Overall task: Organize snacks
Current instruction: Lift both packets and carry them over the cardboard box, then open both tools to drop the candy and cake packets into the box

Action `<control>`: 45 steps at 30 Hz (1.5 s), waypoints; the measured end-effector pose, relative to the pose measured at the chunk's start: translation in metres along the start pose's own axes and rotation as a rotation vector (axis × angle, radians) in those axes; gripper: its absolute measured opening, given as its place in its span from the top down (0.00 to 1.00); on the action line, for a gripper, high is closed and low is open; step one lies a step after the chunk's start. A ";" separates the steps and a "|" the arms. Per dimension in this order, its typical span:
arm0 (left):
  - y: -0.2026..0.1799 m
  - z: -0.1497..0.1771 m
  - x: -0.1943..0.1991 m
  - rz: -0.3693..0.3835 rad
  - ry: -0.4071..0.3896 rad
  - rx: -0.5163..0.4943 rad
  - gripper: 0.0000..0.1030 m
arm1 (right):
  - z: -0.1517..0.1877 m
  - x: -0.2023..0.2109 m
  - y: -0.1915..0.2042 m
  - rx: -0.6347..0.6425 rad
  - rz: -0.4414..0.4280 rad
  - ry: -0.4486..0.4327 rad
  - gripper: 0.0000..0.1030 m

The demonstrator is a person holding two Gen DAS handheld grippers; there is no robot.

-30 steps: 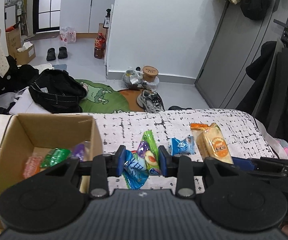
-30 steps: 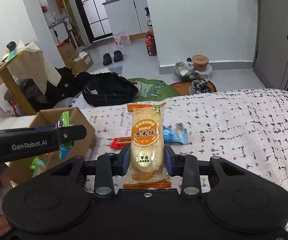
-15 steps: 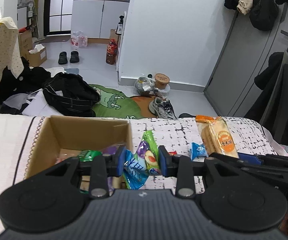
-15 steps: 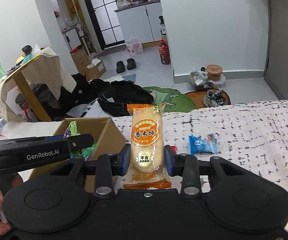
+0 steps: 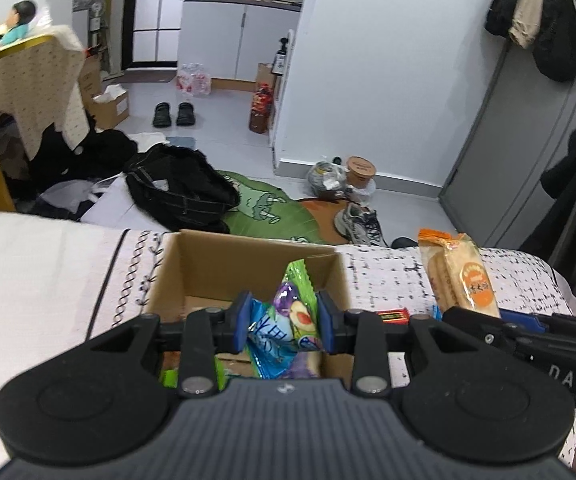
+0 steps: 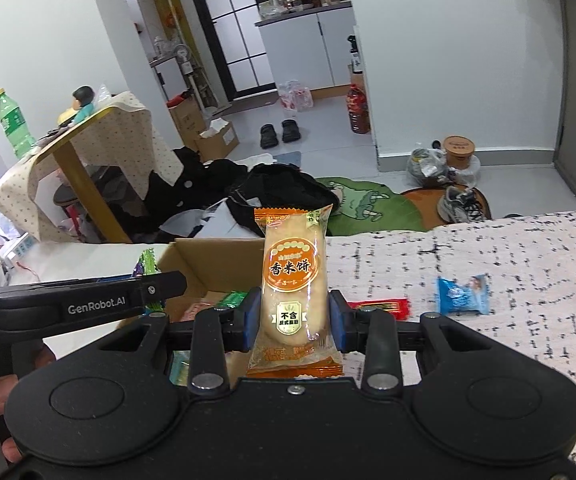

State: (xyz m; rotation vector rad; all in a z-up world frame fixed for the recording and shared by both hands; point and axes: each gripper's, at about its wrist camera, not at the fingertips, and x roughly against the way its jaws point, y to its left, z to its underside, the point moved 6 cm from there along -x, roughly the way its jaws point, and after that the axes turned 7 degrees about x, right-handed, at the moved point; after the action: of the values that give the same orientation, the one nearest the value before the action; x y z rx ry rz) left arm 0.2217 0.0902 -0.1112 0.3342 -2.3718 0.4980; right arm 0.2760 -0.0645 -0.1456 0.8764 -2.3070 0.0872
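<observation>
Above the cardboard box (image 5: 248, 264), the left gripper (image 5: 284, 318) is pinching light, crinkly candy packets (image 5: 284, 324) mid-body, and the right gripper (image 6: 294, 320) is clamping a brittle rice cracker pack (image 6: 293, 280) mid-body.

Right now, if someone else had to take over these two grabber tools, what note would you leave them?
Left gripper: shut on a green and a blue snack packet, above the cardboard box.
Right gripper: shut on the orange rice cracker pack, just right of the box.
Done: a few snacks lie in the box.
Left: drop both loads in, then fetch the red packet and blue packet from the patterned cloth.
</observation>
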 end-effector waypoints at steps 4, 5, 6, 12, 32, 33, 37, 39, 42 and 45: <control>0.008 -0.001 0.000 -0.015 0.000 0.011 0.68 | -0.002 -0.005 0.011 0.007 -0.023 -0.003 0.66; 0.009 -0.002 -0.001 -0.019 -0.002 0.011 0.67 | -0.002 -0.006 0.014 0.010 -0.027 -0.003 0.66; 0.012 -0.002 -0.002 -0.024 -0.001 0.014 0.67 | -0.003 -0.008 0.017 0.012 -0.033 -0.002 0.66; 0.027 -0.004 -0.011 -0.048 0.011 0.045 0.67 | -0.005 -0.021 0.030 0.018 -0.057 0.015 0.66; 0.065 -0.012 -0.019 -0.066 -0.008 0.145 0.50 | -0.003 -0.061 0.057 0.016 -0.136 0.060 0.63; 0.066 -0.013 -0.017 -0.069 -0.011 0.147 0.50 | -0.003 -0.061 0.060 0.027 -0.143 0.058 0.59; 0.063 -0.012 -0.014 -0.072 -0.015 0.140 0.49 | -0.002 -0.056 0.059 0.056 -0.128 0.059 0.46; 0.061 -0.012 -0.013 -0.073 -0.015 0.134 0.44 | -0.001 -0.053 0.052 0.040 -0.121 0.062 0.46; 0.058 -0.011 -0.014 -0.076 -0.005 0.131 0.36 | 0.003 -0.046 0.042 0.025 -0.104 0.061 0.45; 0.054 -0.009 -0.015 -0.075 0.006 0.130 0.32 | 0.005 -0.039 0.034 0.019 -0.089 0.060 0.44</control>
State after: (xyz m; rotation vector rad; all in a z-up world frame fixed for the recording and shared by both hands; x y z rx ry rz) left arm 0.2176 0.1438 -0.1291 0.4784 -2.3164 0.6184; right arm 0.2740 -0.0175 -0.1678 0.9718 -2.2116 0.0964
